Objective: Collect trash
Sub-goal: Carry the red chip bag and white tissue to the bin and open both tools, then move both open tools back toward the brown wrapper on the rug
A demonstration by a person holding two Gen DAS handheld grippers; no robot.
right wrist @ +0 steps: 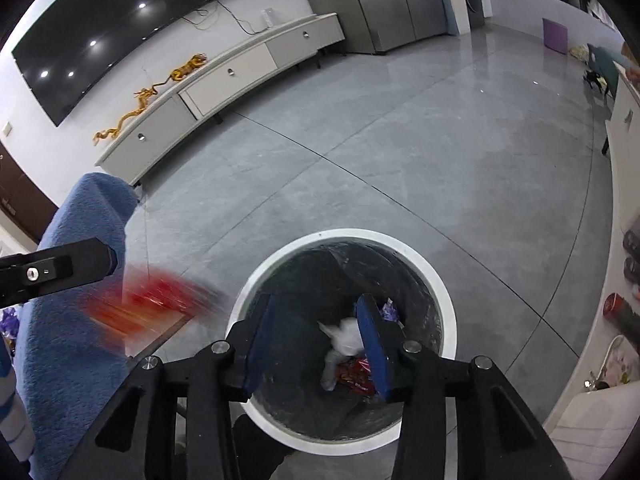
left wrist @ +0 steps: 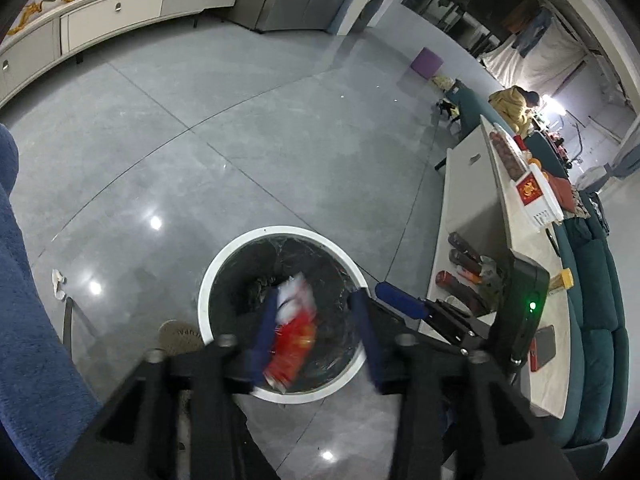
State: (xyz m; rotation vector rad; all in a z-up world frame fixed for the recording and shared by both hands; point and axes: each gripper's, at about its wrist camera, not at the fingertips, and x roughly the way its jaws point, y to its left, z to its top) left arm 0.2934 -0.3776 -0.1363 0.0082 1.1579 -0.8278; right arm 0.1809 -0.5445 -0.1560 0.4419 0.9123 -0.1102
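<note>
A round bin (left wrist: 208, 280) with a white rim and black liner stands on the grey floor. My left gripper (left wrist: 316, 294) hovers over it with its jaws apart. A blurred red and white wrapper (left wrist: 294, 336) hangs loose between them, against the left finger only. In the right wrist view my right gripper (right wrist: 315, 300) is open over the same bin (right wrist: 446, 304). A blurred white crumpled tissue (right wrist: 342, 336) is beside its right finger, above red trash (right wrist: 354, 374) in the liner. The red wrapper (right wrist: 152, 304) shows as a streak under the left gripper (right wrist: 60, 270).
A low white table (left wrist: 472, 208) with bottles, a red box and a phone stands right of the bin, with a teal sofa (left wrist: 592, 280) behind it. Blue fuzzy upholstery (left wrist: 24, 280) rises on the left. A small white scrap (left wrist: 59, 280) lies on the floor.
</note>
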